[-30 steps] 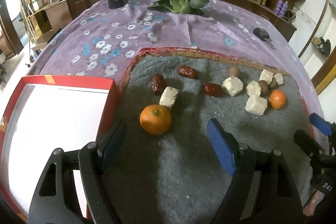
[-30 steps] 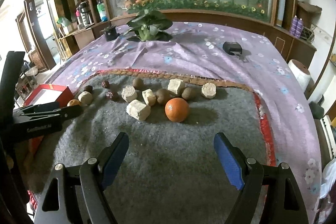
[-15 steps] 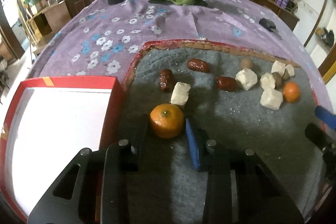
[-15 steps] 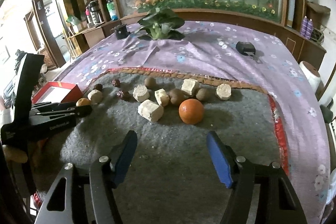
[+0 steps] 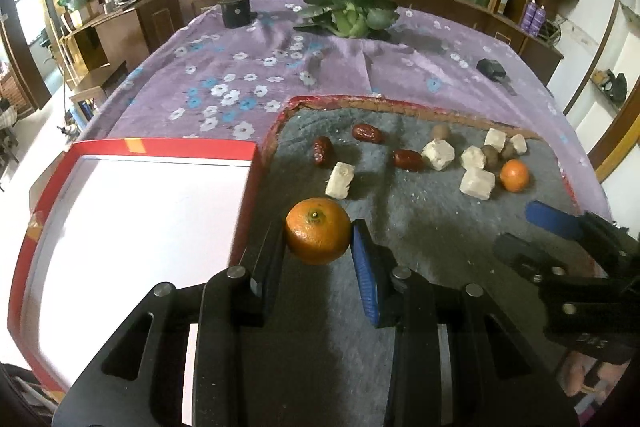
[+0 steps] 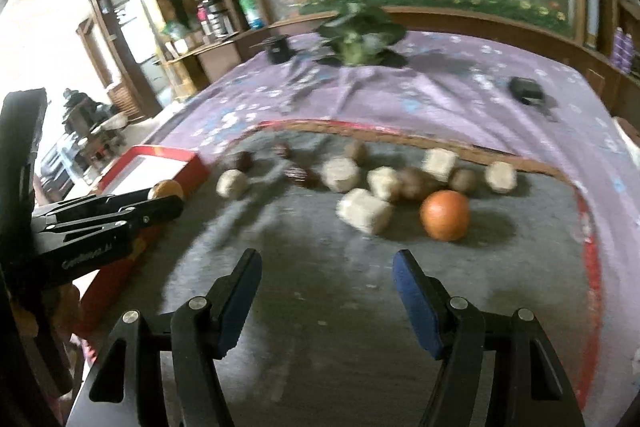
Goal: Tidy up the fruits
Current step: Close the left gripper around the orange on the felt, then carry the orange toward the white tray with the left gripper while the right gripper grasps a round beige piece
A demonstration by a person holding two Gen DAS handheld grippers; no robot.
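Observation:
My left gripper (image 5: 318, 247) is shut on an orange (image 5: 317, 235) and holds it just above the grey felt mat (image 5: 420, 227), beside the red-rimmed white tray (image 5: 140, 227). A second, smaller orange (image 5: 514, 175) lies at the mat's right, among red dates (image 5: 367, 133), brown round fruits (image 5: 441, 131) and pale blocks (image 5: 340, 180). My right gripper (image 6: 327, 271) is open and empty over the mat, short of the second orange (image 6: 445, 215). The left gripper (image 6: 120, 211) with its orange (image 6: 165, 189) shows at the left of the right wrist view.
The mat lies on a purple flowered tablecloth (image 5: 248, 75). At the table's far end stand a leafy plant (image 5: 352, 11) and a black cylinder (image 5: 236, 11); a small black object (image 5: 491, 67) lies far right. The right wrist view is blurred.
My left gripper moved up to the near orange, shut on it and lifted it slightly. My right gripper narrowed a little and moved forward over the mat.

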